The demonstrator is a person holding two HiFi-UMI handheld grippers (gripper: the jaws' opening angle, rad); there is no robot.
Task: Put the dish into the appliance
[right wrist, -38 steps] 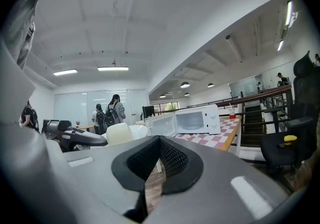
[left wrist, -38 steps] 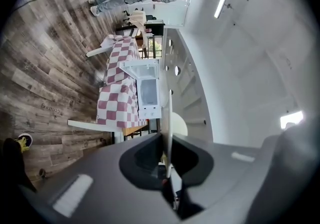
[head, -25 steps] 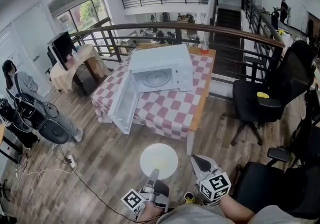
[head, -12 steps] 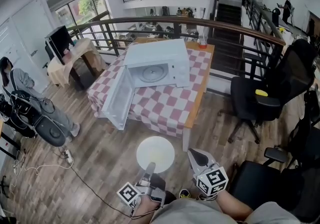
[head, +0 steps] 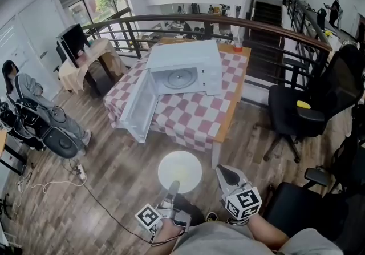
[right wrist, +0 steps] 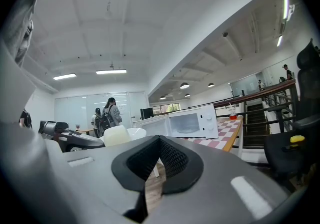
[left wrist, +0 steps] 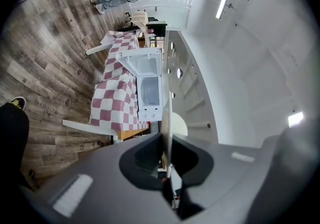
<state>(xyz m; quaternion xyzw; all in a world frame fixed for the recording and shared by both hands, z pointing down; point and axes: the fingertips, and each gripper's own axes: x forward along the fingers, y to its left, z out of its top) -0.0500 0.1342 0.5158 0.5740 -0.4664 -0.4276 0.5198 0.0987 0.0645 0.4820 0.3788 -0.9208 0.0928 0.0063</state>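
Dish point(head: 180, 171) slightly higher, in left gripper point(head: 173, 189)

No legible text, brand, number or sign found in any view. The marker cube point(head: 150, 215) on the left gripper point(head: 174, 186) and the marker cube point(head: 244, 202) on the right gripper point(head: 226, 173) carry black-and-white square patterns only, no letters. Any print on the control panel of the microwave point(head: 185, 74), toward the far edge of the table point(head: 228, 117), is too small to read.
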